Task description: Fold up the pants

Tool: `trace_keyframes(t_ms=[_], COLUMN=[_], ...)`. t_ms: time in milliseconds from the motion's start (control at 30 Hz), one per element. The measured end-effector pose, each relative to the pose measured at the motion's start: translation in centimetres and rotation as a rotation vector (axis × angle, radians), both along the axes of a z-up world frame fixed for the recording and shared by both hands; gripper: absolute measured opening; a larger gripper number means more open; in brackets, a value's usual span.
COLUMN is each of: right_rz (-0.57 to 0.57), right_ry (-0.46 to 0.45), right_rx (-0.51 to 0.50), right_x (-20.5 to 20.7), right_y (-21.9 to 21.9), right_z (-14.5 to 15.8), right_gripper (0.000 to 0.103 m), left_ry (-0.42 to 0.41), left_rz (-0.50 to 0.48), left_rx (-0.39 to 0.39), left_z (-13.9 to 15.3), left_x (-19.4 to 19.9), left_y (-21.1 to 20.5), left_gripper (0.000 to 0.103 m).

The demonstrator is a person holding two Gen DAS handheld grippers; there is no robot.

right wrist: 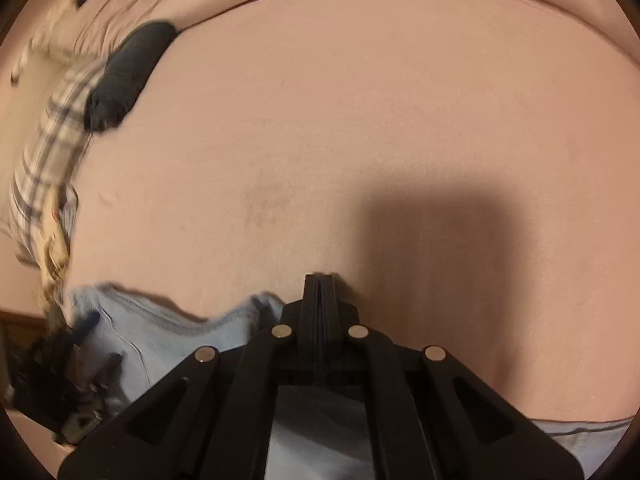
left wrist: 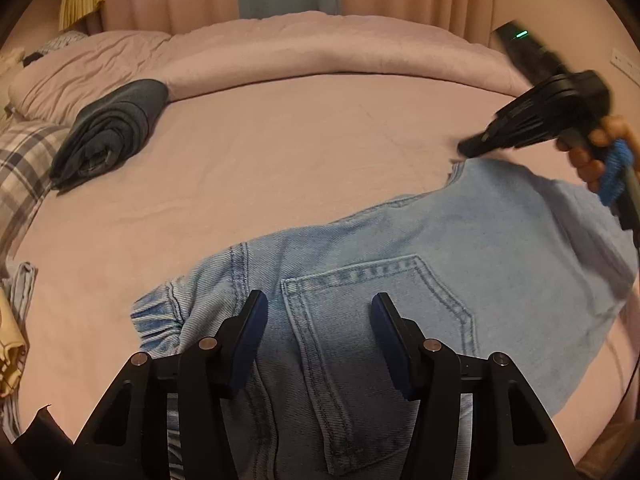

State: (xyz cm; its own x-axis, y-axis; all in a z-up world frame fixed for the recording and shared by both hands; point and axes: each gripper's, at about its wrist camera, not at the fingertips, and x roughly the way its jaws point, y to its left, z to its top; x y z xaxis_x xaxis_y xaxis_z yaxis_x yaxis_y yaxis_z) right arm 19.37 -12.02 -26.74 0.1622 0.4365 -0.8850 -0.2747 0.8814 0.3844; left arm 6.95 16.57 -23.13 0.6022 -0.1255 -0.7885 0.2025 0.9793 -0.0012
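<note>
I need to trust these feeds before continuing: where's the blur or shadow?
Left wrist view: jeans sharp, only the right tool smeared, fisheye bending the bed edge. Right wrist view: softer, left side streaked, a dark blocky shadow on the pink sheet beyond the shut right tool.

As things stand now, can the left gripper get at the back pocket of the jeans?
Probably yes. The left gripper hangs right over the back pocket of the jeans with its jaws apart, and nothing lies between them. The right gripper is off at the far edge of the jeans, out of the way.
</note>
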Motion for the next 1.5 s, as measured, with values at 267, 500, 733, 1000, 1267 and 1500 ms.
trace_keyframes(t_ms=[267,500,733,1000,1267,1500], right_rz=[0.186,0.063,-0.068,-0.119,-0.414,-0.883], right_ry=[-0.143,-0.001,-0.137,-0.189,-0.211,-0.266], right_rx=[0.046,-0.062,0.041,-0.134,0.208,0.300], right_x=[-6.5,-3.1,-7.1,-16.5,-18.8,-26.6], right_y=[-0.4,-1.1,-6.4,-14.6,-23.7,-34.3], right_z=[5.2,-2.3,3.2,0.7,2.1,1.5], right_gripper=[0.040,0.000,0.032,0.037,0.036,0.048], left_ry=[-0.049,0.096,0.008,0.021,0.018,0.044], left_rz=[0.008,0.142,0.145,0.099,0.109,0.005], left_rx=[-0.037,-0.062,-0.018,0.097,0.011,-0.186], left_z=[2.7,-0.7,2.7,-1.4,2.5,4.0], left_x=[-1.5,2.7,-0.8,-1.6,-3.0,-2.7], left_y=[0.0,2.5,1.3,0.2,-0.3,-5.8], left_gripper=[0.068,0.068,0.068,0.075,0.075,0.075])
